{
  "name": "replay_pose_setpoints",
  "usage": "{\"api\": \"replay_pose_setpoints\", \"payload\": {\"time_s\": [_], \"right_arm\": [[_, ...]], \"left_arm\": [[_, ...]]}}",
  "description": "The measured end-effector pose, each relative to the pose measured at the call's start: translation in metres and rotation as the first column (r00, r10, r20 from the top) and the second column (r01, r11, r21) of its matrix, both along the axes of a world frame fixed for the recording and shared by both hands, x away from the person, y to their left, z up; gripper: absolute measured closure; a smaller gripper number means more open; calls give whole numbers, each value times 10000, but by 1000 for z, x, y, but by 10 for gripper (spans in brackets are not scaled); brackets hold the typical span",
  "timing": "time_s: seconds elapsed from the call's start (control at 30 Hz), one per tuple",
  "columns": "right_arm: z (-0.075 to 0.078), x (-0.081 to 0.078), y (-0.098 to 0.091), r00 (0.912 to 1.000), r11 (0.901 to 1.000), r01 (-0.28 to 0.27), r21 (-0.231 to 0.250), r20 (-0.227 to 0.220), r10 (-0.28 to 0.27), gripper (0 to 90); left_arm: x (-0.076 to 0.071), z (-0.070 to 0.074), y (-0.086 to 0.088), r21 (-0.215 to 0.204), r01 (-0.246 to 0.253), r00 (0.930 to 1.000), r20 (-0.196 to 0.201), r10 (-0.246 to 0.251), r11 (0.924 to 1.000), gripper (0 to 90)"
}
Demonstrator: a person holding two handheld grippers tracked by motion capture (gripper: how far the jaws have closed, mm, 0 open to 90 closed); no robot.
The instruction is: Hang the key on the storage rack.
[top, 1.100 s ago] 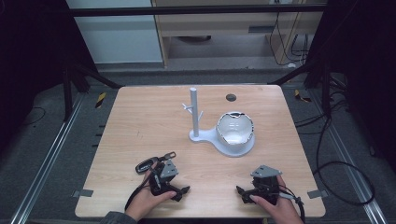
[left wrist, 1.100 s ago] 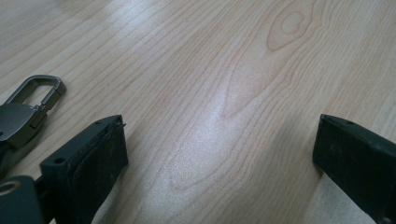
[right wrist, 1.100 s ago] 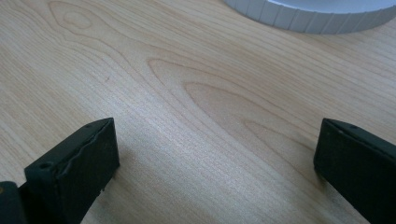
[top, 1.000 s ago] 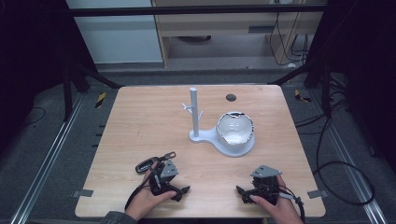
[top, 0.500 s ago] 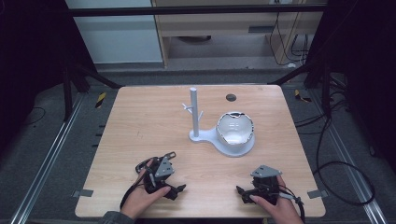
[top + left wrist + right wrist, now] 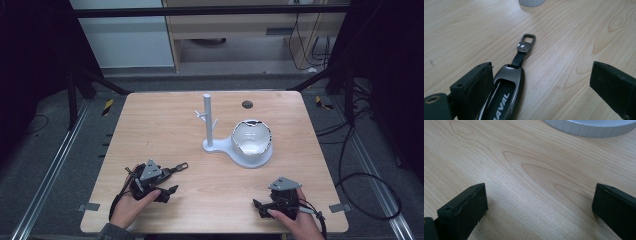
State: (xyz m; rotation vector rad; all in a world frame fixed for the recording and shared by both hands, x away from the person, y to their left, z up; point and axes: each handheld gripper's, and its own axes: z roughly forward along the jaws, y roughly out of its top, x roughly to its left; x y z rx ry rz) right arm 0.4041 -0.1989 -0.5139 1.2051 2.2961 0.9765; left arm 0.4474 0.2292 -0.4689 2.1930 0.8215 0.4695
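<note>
The worktop is bare wood across most of its left half and along its near edge between the two hands, so a hand-held gripper could cross there freely. The one tall obstacle is the white post standing upright near the middle, with short pegs sticking out of it; its base joins a round white dish just to its right. A small dark disc lies flat near the far edge. A key fob lies flat just beside the inner face of one jaw of the left hand-held gripper, whose jaws stand wide apart.
</note>
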Motion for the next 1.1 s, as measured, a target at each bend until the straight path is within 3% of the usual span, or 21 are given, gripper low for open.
{"api": "replay_pose_setpoints", "payload": {"time_s": [0.17,0.23,0.27,0.3,0.37,0.47,0.5,0.53,0.57,0.6,0.7,0.77,0.9,1.03,1.07,1.1], "right_arm": [[0,-1,-1,10000,10000,-25,-11,5,25,4],[0,-1,-1,10000,10000,-34,-12,-2,34,4],[0,-1,-1,10000,10000,-34,-12,-2,34,4],[0,0,-1,10000,10000,-77,-29,19,77,4],[0,0,-1,10000,10000,-84,-29,12,84,4],[0,0,-2,9999,9999,-126,-43,25,126,4],[0,0,-2,9999,9999,-127,-43,28,127,4],[0,0,-2,9999,9999,-130,-38,28,131,4],[0,0,-2,9999,9999,-153,-33,29,153,4],[0,0,-2,9998,9998,-187,-32,27,187,4],[0,-1,-3,9998,9998,-206,-15,-27,206,4],[0,-2,-4,9998,9998,-201,-44,1,201,4],[0,-2,-4,9998,9998,-207,-13,35,207,4],[0,-3,-4,9999,9999,-113,31,-36,113,4],[0,-3,-4,9999,9999,-99,29,-28,99,4],[0,-3,-4,10000,9999,-82,60,-36,82,4]], "left_arm": [[10,4,-1,587,-127,9998,-172,138,9982,47],[16,6,-3,943,46,9983,-582,9,9955,49],[16,6,-3,943,46,9983,-582,9,9955,48],[21,9,-5,1297,192,9971,-752,-95,9914,50],[26,12,-8,1453,247,9954,-949,-110,9891,54],[32,16,-12,2122,467,9905,-1360,-179,9761,57],[34,19,-15,2519,653,9878,-1533,-268,9655,57],[36,22,-17,2674,867,9838,-1744,-402,9597,59],[36,22,-17,2674,867,9838,-1744,-402,9597,64],[39,29,-19,2950,1180,9792,-1934,-617,9482,71],[43,38,-21,3084,1193,9794,-1923,-610,9438,71],[52,50,-22,3013,1357,9726,-2222,-689,9438,70],[62,56,-28,3675,1512,9642,-2592,-550,9176,80],[66,54,-39,4357,1852,9567,-2848,-602,8808,85],[66,53,-41,4482,1897,9551,-2907,-583,8736,85],[67,52,-42,4532,1892,9539,-2953,-535,8711,85]]}}
